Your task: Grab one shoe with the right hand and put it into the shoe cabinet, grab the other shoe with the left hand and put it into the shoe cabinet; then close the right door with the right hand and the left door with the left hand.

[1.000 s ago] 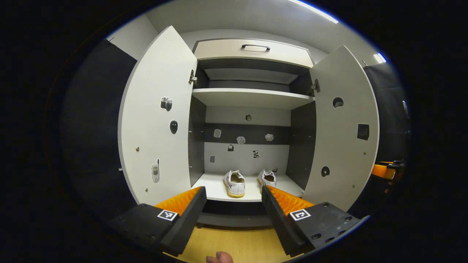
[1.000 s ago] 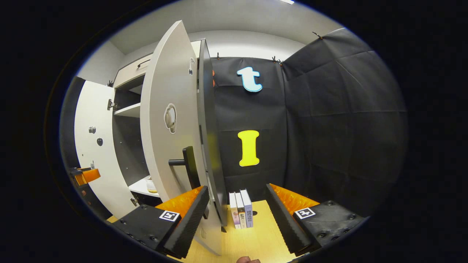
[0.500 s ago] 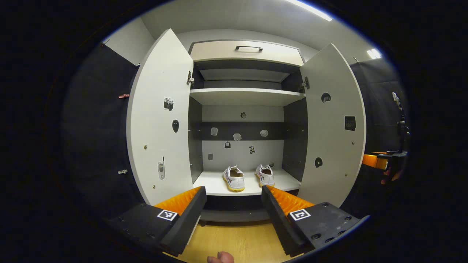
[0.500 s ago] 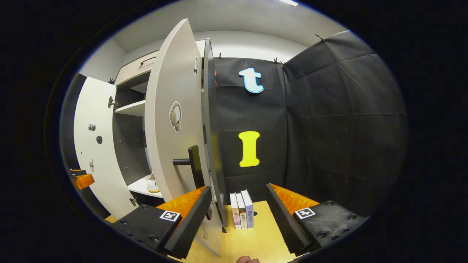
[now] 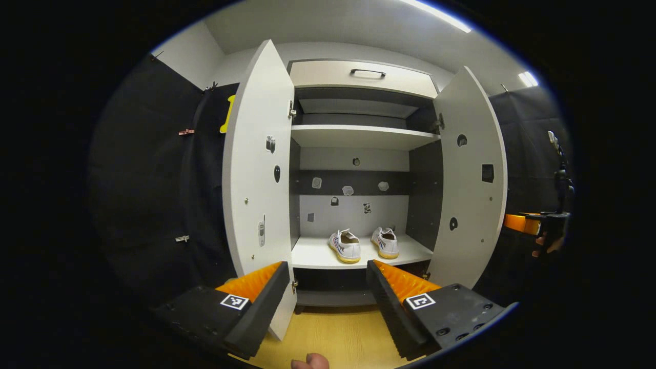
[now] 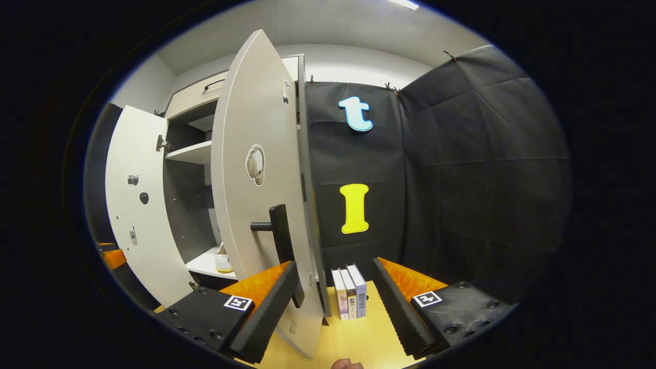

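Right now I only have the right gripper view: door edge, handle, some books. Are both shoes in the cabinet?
Observer: Yes. In the left gripper view, one shoe sits beside the other shoe on the bottom shelf.
Operator: Left door?
Observer: The left door is wide open. The left tongs are open and hold nothing, near its lower edge. I can't tell if they touch it.
Operator: My tongs against the right door?
Observer: The right tongs sit on the outer side of the right door, apart from it.
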The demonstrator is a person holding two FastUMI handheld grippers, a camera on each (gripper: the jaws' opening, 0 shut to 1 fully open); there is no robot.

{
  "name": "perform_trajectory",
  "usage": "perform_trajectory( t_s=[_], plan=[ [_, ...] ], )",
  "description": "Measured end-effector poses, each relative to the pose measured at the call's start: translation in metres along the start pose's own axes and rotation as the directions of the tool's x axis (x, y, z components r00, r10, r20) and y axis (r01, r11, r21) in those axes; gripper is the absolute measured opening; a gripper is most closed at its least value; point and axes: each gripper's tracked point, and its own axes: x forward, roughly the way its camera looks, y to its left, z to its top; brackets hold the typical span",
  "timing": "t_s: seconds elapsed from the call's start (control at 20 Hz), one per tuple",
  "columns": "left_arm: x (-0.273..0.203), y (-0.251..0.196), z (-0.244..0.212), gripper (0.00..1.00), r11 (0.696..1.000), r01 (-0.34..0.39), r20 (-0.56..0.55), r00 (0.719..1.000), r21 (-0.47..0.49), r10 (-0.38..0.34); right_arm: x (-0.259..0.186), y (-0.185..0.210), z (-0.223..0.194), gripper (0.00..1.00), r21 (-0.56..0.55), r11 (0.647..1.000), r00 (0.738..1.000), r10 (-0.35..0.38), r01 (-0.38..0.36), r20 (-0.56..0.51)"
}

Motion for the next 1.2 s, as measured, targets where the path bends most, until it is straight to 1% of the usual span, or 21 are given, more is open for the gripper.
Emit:
perform_trajectory(
  t_s=[0.35, 0.45, 0.6, 0.65, 0.7, 0.75, 0.95, 1.0, 1.2],
  plan=[
    [-0.015, 0.035, -0.001, 0.95, 0.999, -0.028, 0.003, 1.000, -0.023, 0.028, 0.003, 0.064, -0.017, 0.98, -0.019, 0.994, 0.994, 0.105, -0.105, -0.018],
    [-0.017, 0.047, -0.001, 0.95, 0.999, -0.044, 0.006, 0.999, -0.022, 0.044, 0.002, 0.090, -0.018, 0.98, 0.003, 0.987, 0.987, 0.161, -0.161, -0.020],
    [-0.018, 0.065, 0.000, 0.95, 0.997, -0.072, 0.009, 0.997, -0.019, 0.073, -0.002, 0.110, -0.018, 0.98, -0.018, 0.980, 0.980, 0.196, -0.196, -0.023],
    [-0.018, 0.072, 0.000, 0.95, 0.996, -0.084, 0.009, 0.996, -0.018, 0.084, -0.002, 0.114, -0.016, 0.98, -0.025, 0.980, 0.980, 0.198, -0.199, -0.018],
    [-0.019, 0.079, 0.000, 0.95, 0.995, -0.099, 0.009, 0.995, -0.017, 0.099, -0.003, 0.116, -0.015, 1.00, -0.029, 0.980, 0.980, 0.199, -0.199, -0.016],
    [-0.019, 0.087, 0.000, 0.95, 0.994, -0.112, 0.009, 0.994, -0.018, 0.112, -0.004, 0.119, -0.015, 0.97, -0.025, 0.979, 0.980, 0.200, -0.200, -0.015],
    [-0.015, 0.123, 0.000, 0.95, 0.985, -0.172, 0.015, 0.985, -0.014, 0.173, -0.010, 0.119, -0.019, 0.98, 0.011, 0.979, 0.979, 0.201, -0.201, -0.030],
    [-0.012, 0.136, -0.003, 0.95, 0.982, -0.190, 0.018, 0.982, -0.006, 0.190, -0.011, 0.119, -0.020, 0.98, 0.011, 0.980, 0.980, 0.199, -0.198, -0.032],
    [-0.001, 0.164, 0.004, 0.95, 0.971, -0.238, 0.035, 0.971, 0.011, 0.238, -0.013, 0.120, -0.023, 0.98, 0.000, 0.982, 0.981, 0.189, -0.189, -0.038]
  ],
)
